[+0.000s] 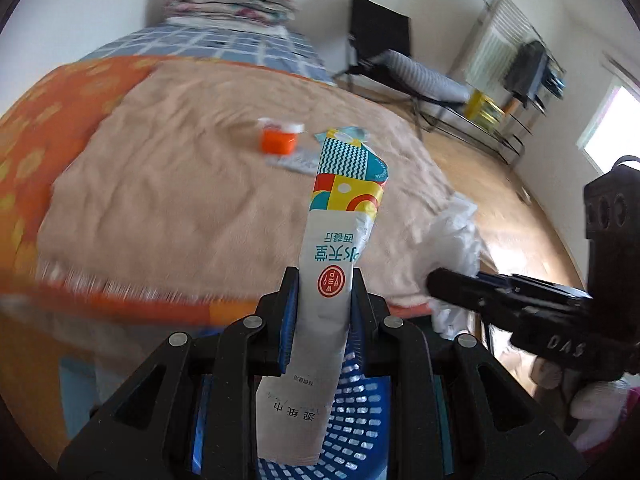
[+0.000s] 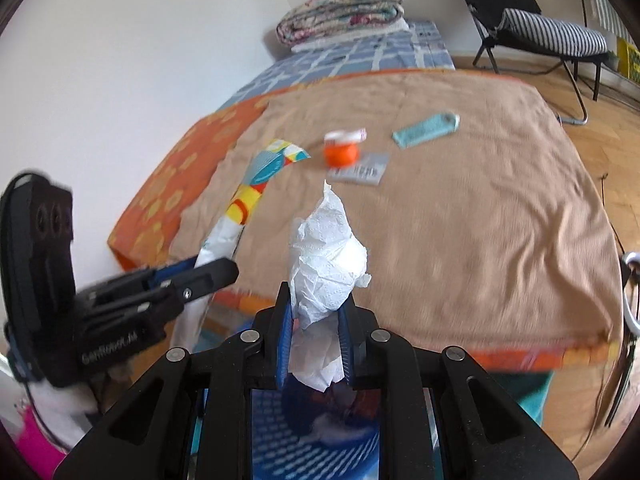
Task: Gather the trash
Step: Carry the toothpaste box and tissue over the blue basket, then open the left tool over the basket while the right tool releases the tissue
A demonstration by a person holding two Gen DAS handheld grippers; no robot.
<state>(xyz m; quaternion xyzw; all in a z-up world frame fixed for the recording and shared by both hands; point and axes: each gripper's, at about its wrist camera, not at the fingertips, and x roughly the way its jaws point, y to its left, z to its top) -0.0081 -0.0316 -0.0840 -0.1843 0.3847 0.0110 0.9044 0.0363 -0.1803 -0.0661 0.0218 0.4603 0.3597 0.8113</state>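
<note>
My left gripper [image 1: 325, 276] is shut on a long white wet-wipe packet [image 1: 332, 264] with a colourful end, held upright over a blue mesh basket [image 1: 352, 412]. My right gripper [image 2: 314, 302] is shut on a crumpled white tissue [image 2: 326, 248], also above the blue basket [image 2: 316, 448]. Each gripper shows in the other's view: the right one [image 1: 448, 280] with the tissue [image 1: 460, 232], the left one [image 2: 216, 268] with the packet [image 2: 248, 196]. On the peach blanket lie an orange cup with a white lid [image 2: 342, 150], a grey leaflet [image 2: 362, 170] and a teal flat packet [image 2: 424, 128].
The bed carries a peach blanket [image 2: 460, 220] over an orange sheet [image 2: 168, 192], with folded quilts [image 2: 340, 4] at the far end. A black folding chair [image 2: 528, 20] with a striped cushion stands on the wood floor. A metal rack [image 1: 516, 92] stands by the wall.
</note>
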